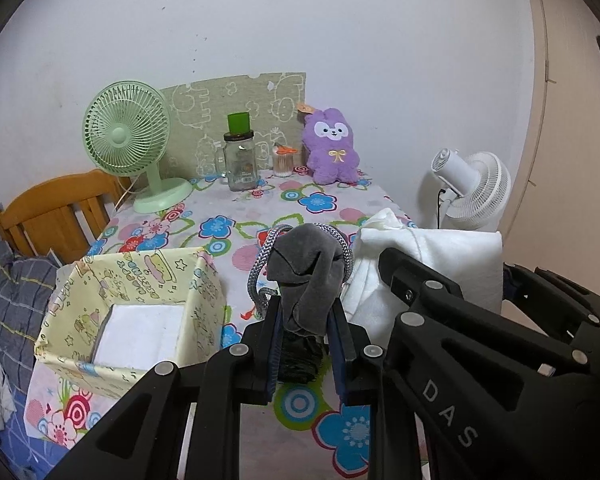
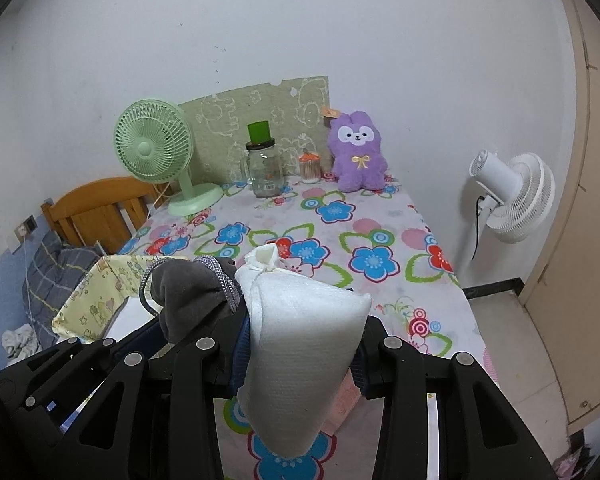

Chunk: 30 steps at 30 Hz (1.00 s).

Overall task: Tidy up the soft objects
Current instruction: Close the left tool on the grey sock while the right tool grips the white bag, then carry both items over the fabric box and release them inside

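The only legible writing is "DAS", in pale letters on the right gripper's (image 1: 396,268) black arm at about 4 o'clock in the left wrist view; the print on the glass jar (image 1: 241,162) and the yellow fabric box (image 1: 140,280) is too small to read. The left gripper (image 1: 305,316) is clamped on a grey drawstring pouch (image 1: 306,268), whose lower end is hidden between the fingers. The right gripper (image 2: 304,340) pinches a white pouch (image 2: 300,340), its bottom hanging past the jaws at 6 o'clock. The grey pouch lies just beside it, at 9 o'clock. Both are above the floral tablecloth (image 2: 340,216), with the box at 8 o'clock.
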### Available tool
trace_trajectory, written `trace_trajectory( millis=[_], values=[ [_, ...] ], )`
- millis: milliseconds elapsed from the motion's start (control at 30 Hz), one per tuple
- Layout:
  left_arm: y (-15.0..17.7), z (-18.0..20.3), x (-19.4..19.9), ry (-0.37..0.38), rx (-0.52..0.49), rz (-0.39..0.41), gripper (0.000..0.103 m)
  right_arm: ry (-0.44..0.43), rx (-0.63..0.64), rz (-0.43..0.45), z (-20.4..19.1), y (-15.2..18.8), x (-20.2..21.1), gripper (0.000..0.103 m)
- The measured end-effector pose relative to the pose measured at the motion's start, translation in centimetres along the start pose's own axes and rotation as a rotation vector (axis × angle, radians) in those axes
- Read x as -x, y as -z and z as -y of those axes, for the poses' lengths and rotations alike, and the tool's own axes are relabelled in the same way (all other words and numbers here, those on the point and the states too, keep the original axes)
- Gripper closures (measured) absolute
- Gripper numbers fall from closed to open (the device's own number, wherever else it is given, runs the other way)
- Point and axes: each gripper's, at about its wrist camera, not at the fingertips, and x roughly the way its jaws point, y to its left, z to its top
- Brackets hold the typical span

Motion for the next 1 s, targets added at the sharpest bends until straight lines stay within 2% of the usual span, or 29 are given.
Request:
trace_trajectory(
  millis=[467,1000],
  values=[
    [-1.4,-3.5,0.1,-0.045,0.008,0.012,0.083,-0.048,0.02,0.001,-3.4,-1.5,-1.4,0.059],
    [-2.7,-10.2,-0.8,-0.127,0.061,0.019,0.083,-0.147,0.073,-0.009,-9.5,-3.7,-4.7,0.059]
  ],
)
